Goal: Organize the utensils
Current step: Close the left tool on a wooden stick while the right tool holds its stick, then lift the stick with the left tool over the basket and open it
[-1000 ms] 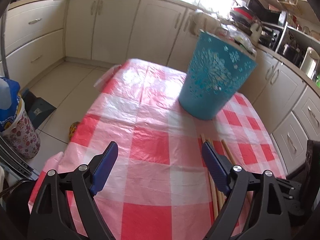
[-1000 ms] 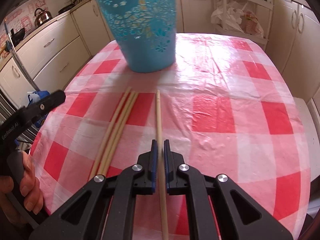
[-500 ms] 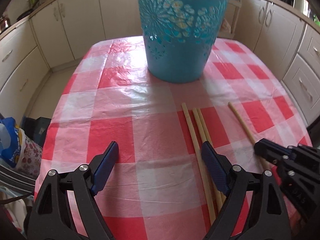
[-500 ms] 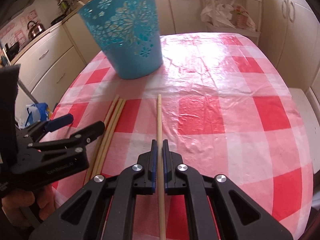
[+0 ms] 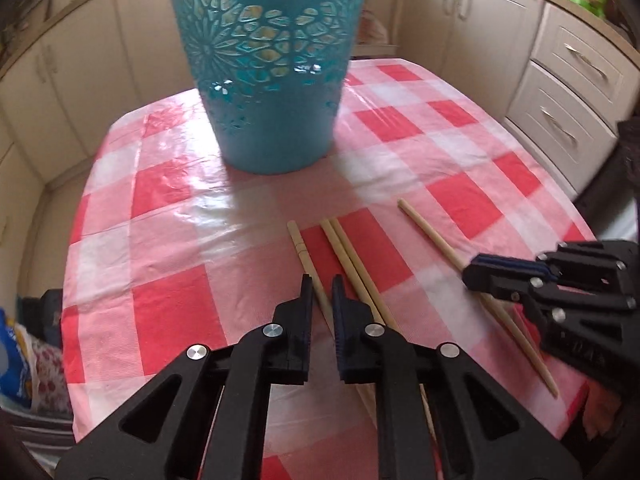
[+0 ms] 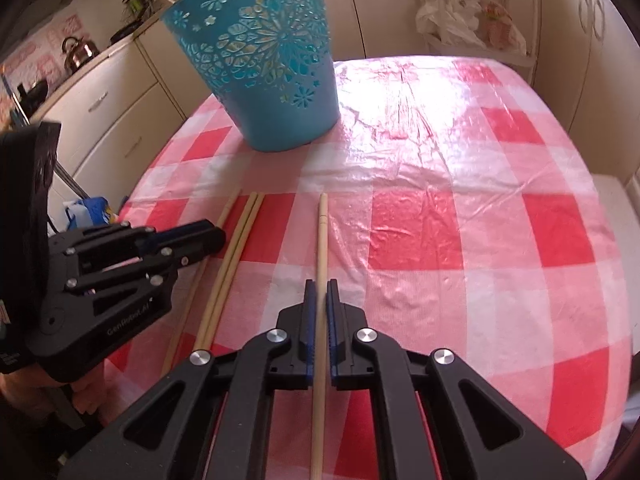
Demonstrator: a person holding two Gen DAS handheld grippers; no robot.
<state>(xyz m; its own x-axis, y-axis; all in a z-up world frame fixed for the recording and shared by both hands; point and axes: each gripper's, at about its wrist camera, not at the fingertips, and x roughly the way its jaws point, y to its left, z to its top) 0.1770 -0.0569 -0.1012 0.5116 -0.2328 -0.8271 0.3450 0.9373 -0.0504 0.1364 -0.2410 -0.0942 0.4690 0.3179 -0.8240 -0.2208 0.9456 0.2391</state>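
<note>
Several wooden chopsticks lie on the red-checked tablecloth (image 5: 176,312) in front of a teal cut-out basket (image 5: 272,80). My left gripper (image 5: 321,292) is shut on the leftmost chopstick (image 5: 301,246). A pair of chopsticks (image 5: 344,252) lies just to its right. My right gripper (image 6: 321,292) is shut on a single chopstick (image 6: 322,232) that points toward the basket (image 6: 272,80). The left gripper shows in the right wrist view (image 6: 216,236), and the right gripper in the left wrist view (image 5: 474,274).
Cream kitchen cabinets (image 5: 572,92) surround the table. A kettle (image 6: 78,52) stands on the left counter. A white shelf with plastic bags (image 6: 460,20) stands behind the table. A blue bag (image 6: 86,212) sits on the floor at the left.
My left gripper has swung toward the chopsticks, come down and shut on the leftmost one. My right gripper stays shut on its chopstick and has hardly moved.
</note>
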